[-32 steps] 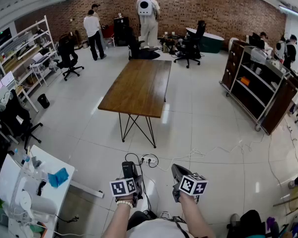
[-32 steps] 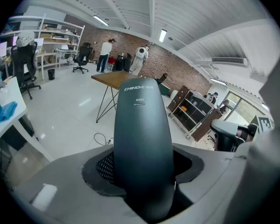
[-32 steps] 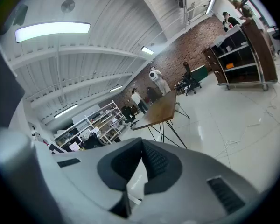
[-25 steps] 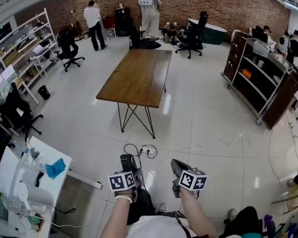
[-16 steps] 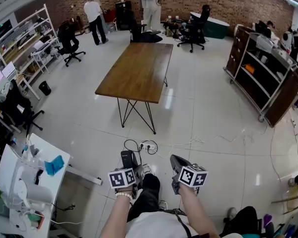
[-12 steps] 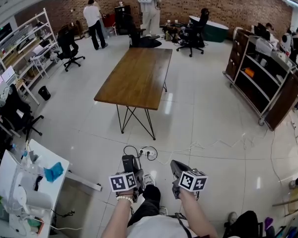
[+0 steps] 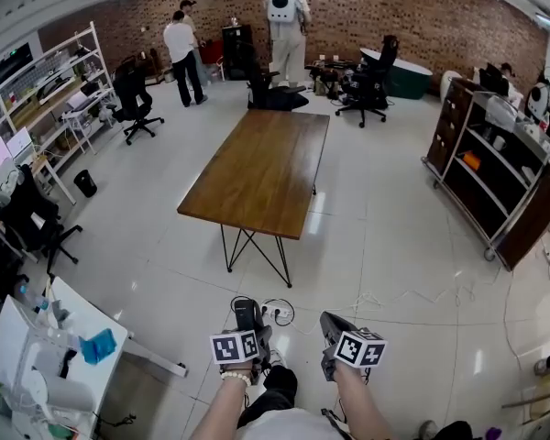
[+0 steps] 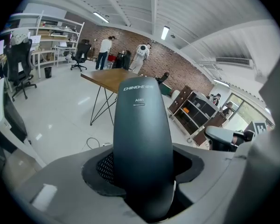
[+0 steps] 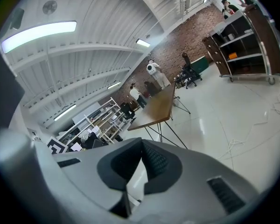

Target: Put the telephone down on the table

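Shiny white floor tiles point(image 7: 385, 236) and a red brick wall point(image 7: 348, 7) sit around the long brown wooden table point(image 7: 261, 172) on thin black legs, well ahead of me. My left gripper point(image 7: 248, 324) squeezes the telephone point(image 8: 142, 139), a smooth, dark grey, rounded handset held up in the air; its long side points straight out toward the table, and its bottom end is hidden down between the rough black pads. My right gripper point(image 9: 141, 146) has its jaws pressed together, holding nothing.
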